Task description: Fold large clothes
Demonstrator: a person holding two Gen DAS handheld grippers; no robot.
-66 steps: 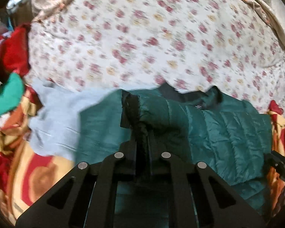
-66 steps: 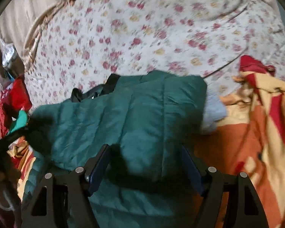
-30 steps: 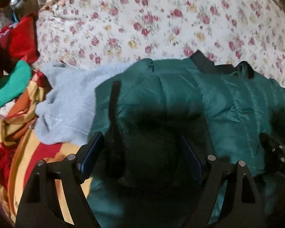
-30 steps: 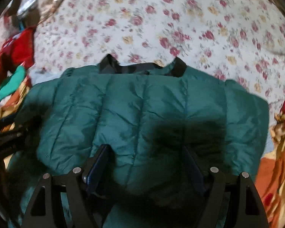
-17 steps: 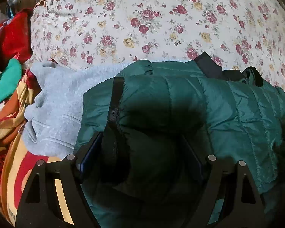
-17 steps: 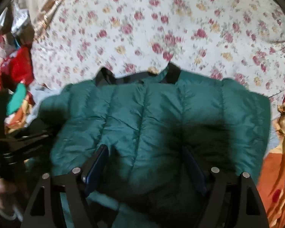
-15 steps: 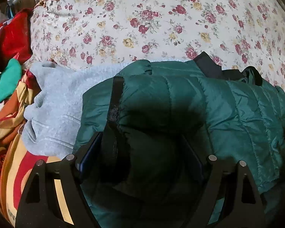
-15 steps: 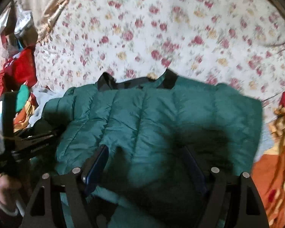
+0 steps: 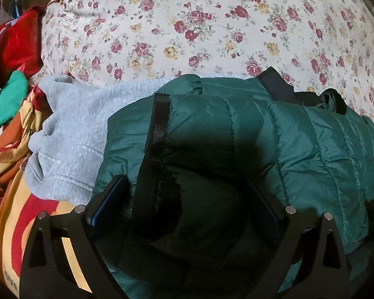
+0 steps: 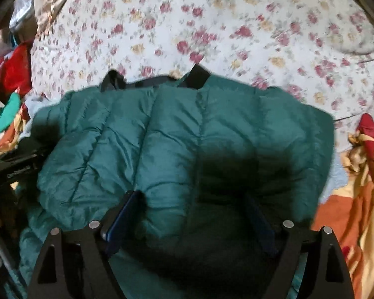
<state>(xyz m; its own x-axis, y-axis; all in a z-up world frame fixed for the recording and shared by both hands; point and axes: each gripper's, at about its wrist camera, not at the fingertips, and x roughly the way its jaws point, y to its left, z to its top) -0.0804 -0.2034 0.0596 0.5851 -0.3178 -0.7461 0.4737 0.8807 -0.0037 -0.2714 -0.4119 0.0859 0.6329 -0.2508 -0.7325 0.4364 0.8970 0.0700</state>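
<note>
Jaws of both the left gripper [image 9: 187,204] and right gripper [image 10: 189,219] are opening wide over the green puffer jacket [image 10: 177,134], which is lying folded on the floral bedspread [image 9: 212,25], beside a grey garment [image 9: 72,134].

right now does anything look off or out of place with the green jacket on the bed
Slightly. The green puffer jacket lies partly on top of a grey sweatshirt instead of flat on the floral bedsheet, so it bulges on that side. Its black collar sticks up unevenly. No damage or spill shows.
</note>
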